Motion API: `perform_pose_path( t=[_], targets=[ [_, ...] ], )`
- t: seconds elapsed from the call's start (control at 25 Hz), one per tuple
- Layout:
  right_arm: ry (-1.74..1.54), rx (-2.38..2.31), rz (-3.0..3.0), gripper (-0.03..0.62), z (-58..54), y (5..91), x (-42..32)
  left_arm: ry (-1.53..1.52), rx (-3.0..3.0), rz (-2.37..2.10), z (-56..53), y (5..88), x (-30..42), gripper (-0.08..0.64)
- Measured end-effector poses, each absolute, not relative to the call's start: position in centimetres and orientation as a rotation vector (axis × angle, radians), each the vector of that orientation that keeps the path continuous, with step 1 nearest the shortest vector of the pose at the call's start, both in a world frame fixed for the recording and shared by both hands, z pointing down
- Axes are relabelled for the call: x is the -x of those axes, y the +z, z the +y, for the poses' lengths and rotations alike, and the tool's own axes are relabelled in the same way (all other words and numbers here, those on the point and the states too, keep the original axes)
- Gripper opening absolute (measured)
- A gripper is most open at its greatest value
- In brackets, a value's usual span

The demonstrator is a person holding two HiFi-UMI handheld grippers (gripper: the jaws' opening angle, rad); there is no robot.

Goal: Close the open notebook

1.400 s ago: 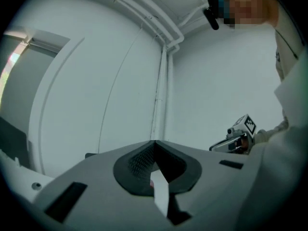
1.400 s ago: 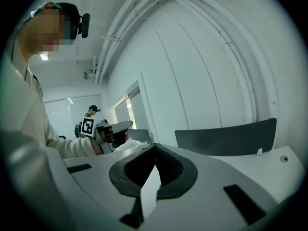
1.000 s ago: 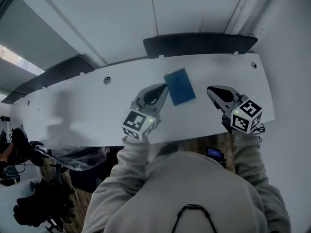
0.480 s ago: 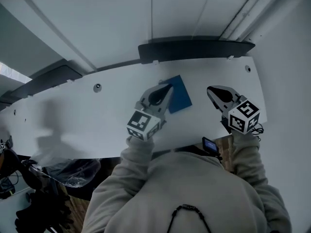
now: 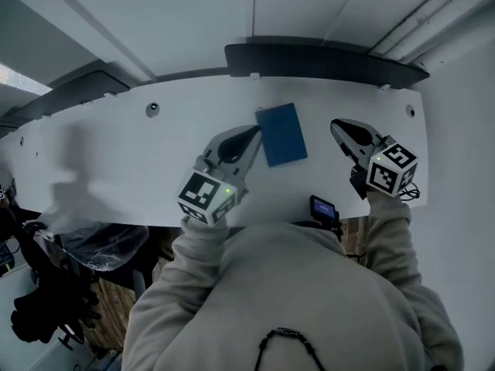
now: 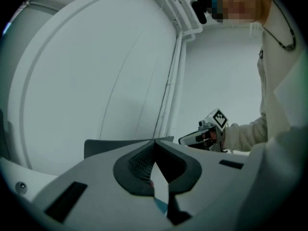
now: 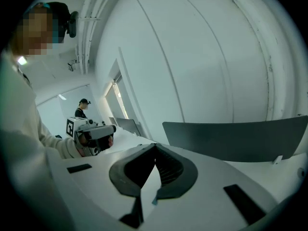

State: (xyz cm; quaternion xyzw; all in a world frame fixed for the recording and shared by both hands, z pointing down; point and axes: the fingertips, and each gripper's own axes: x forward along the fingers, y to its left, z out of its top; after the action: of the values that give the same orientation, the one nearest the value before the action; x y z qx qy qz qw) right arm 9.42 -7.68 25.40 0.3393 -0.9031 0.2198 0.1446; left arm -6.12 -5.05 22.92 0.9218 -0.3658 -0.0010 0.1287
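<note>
The right claw (image 7: 155, 150) fills the foreground, its two jaws meeting at the tips with nothing between them. To the left of that claw, the left claw (image 7: 96, 131) hangs over the white bench (image 7: 127, 138). Its marker cube (image 7: 73, 126) faces this way and a pale sleeve (image 7: 50, 146) runs behind it. Beyond the right claw and off to its right, a dark panel (image 7: 231, 136) stands along the bench's far edge. Farther back, to the claw's left, stands a person in a cap (image 7: 83, 109).
</note>
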Motion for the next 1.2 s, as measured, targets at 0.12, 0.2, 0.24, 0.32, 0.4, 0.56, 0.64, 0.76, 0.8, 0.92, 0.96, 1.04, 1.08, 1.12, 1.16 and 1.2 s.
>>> perform_pose_path(
  t=[0.12,0.2,0.24,0.32,0.4,0.56,0.64,0.76,0.8,0.92,0.96,1.04,1.08,1.12,1.16,1.2],
  targets=[
    [0.615,-0.910,-2.578,0.020,-8.6,27.2,-9.0,-0.059,-2.654,-1.099,-5.2,21.8,7.2,-0.005],
    [0.605,-0.890,-2.583,0.020,-9.4,27.3,-8.7,-0.046,-2.656,-1.127,-5.7,21.7,7.6,-0.004],
    [0.608,-0.880,-2.593,0.020,-9.7,27.2,-8.3,-0.040,-2.652,-1.137,-5.9,21.8,7.8,-0.005],
    [0.604,-0.855,-2.608,0.020,-10.1,27.1,-7.6,-0.026,-2.644,-1.147,-5.9,22.1,8.2,-0.003],
    [0.595,-0.836,-2.614,0.020,-10.5,27.0,-7.1,-0.001,-2.647,-1.150,-6.0,22.4,8.2,-0.003],
    [0.611,-0.822,-2.616,0.020,-10.9,27.8,-7.2,0.016,-2.634,-1.154,-6.2,22.9,8.1,-0.003],
    [0.627,-0.820,-2.607,0.020,-10.9,28.4,-7.7,0.003,-2.628,-1.143,-6.2,22.6,7.9,-0.003],
    [0.639,-0.824,-2.603,0.020,-10.8,28.8,-8.0,-0.019,-2.616,-1.124,-6.2,22.6,7.9,-0.003],
    [0.639,-0.821,-2.603,0.020,-10.7,28.9,-7.9,-0.036,-2.604,-1.122,-6.3,22.5,8.0,-0.003],
    [0.625,-0.801,-2.599,0.020,-10.4,29.1,-7.5,-0.078,-2.576,-1.130,-6.4,22.1,8.3,-0.004],
    [0.625,-0.795,-2.600,0.020,-10.3,29.2,-7.5,-0.070,-2.581,-1.128,-6.4,22.1,8.2,-0.003],
    [0.629,-0.790,-2.601,0.020,-10.1,29.2,-7.5,-0.058,-2.589,-1.119,-6.3,22.2,7.9,-0.005],
    [0.632,-0.788,-2.601,0.020,-10.0,29.4,-7.5,-0.057,-2.588,-1.117,-6.3,22.2,7.9,-0.003],
    [0.635,-0.787,-2.600,0.020,-10.0,29.5,-7.4,-0.056,-2.585,-1.118,-6.2,22.3,7.9,-0.005],
    [0.637,-0.787,-2.600,0.020,-9.9,29.7,-7.4,-0.055,-2.582,-1.120,-6.1,22.4,8.0,-0.005],
    [0.639,-0.787,-2.600,0.020,-9.9,29.8,-7.4,-0.053,-2.579,-1.122,-6.0,22.6,8.1,-0.003]
  ],
)
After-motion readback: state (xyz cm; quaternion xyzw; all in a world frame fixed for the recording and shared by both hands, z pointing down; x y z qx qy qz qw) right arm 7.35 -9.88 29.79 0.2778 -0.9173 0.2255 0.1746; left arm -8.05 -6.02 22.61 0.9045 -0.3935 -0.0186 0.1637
